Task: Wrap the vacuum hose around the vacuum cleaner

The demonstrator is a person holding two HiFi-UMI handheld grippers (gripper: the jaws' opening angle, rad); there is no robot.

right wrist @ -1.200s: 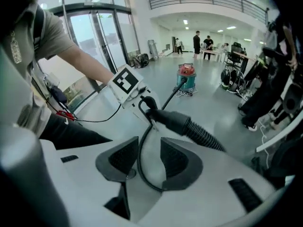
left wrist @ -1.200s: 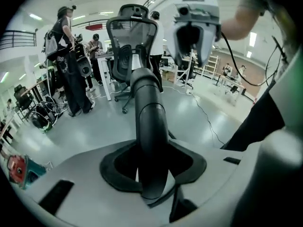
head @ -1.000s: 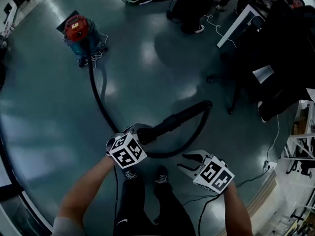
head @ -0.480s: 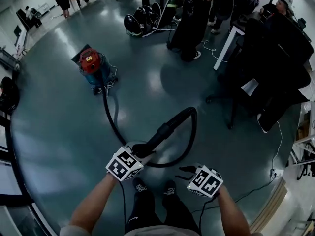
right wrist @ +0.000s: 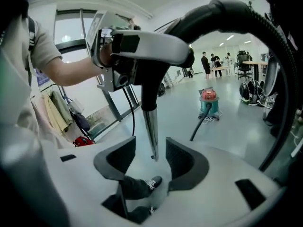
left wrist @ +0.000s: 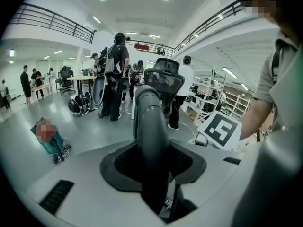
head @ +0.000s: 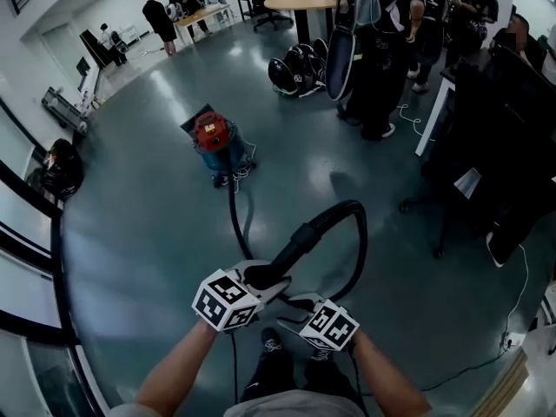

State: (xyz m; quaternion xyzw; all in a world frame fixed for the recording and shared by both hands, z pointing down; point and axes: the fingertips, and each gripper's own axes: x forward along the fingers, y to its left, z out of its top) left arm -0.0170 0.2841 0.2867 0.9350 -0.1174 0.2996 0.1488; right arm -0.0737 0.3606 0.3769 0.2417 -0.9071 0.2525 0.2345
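Note:
The vacuum cleaner (head: 215,142), teal with a red top, stands on the floor further ahead. Its black hose (head: 236,224) runs back to me, arches up and loops down on the right. My left gripper (head: 261,278) is shut on the hose's dark rigid handle (left wrist: 150,136), held off the floor. A metal tube (right wrist: 151,131) hangs down from that handle. My right gripper (head: 300,305) is close beside the left one and open. In the right gripper view the tube's tip hangs between the jaws of the right gripper (right wrist: 151,160) with gaps on both sides.
Several people (head: 382,50) stand at the back near a round table (head: 300,3). Dark bags (head: 295,72) lie on the floor behind the vacuum. A black chair (head: 495,137) and a desk are on the right, and a cable (head: 512,320) trails there.
Both grippers have risen, lifting the hose handle off the floor. The right gripper has moved left, up beside the left one. The head view has tilted up, showing more of the room.

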